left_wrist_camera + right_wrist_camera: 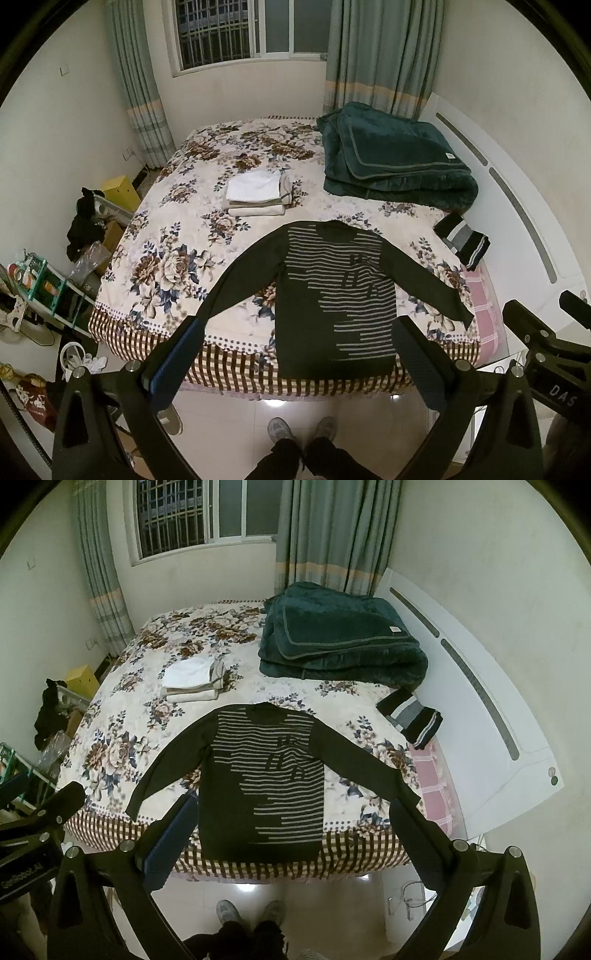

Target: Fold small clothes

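A dark long-sleeved top with grey stripes [332, 295] lies flat, sleeves spread, on the near end of the floral bed [177, 236]; its hem hangs over the front edge. It also shows in the right wrist view [266, 786]. My left gripper [299, 347] is open and empty, held high above the bed's front edge. My right gripper [295, 827] is open and empty, held beside it at the same height. A stack of folded pale clothes [256, 194] sits mid-bed. A folded black and grey striped garment [461, 240] lies at the right edge.
A folded dark green blanket [395, 162] fills the bed's far right. A white headboard [524, 221] runs along the right. Shelves, boxes and bags [55, 280] crowd the floor on the left. The person's feet [301, 430] stand on the tiles before the bed.
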### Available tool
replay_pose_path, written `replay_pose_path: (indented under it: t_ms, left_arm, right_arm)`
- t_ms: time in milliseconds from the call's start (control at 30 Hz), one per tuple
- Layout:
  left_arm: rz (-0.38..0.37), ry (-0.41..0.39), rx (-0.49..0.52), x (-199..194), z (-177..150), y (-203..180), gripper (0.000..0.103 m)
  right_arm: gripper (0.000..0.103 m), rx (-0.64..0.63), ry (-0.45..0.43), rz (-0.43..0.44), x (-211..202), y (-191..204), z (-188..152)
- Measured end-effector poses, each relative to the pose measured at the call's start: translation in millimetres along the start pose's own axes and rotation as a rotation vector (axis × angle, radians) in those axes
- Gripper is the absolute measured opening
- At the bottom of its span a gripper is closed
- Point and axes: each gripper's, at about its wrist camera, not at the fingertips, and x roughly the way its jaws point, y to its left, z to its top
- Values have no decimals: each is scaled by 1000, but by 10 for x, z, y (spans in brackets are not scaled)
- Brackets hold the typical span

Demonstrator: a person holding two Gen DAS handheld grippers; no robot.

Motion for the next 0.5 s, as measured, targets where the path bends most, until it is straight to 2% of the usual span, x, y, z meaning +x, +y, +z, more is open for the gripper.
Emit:
replay_pose_path:
  t_ms: [500]
  left_arm:
    - [-2, -15, 0, -37, 105, -15, 103]
  right_arm:
    - [103, -14, -10, -10, -34, -40, 122]
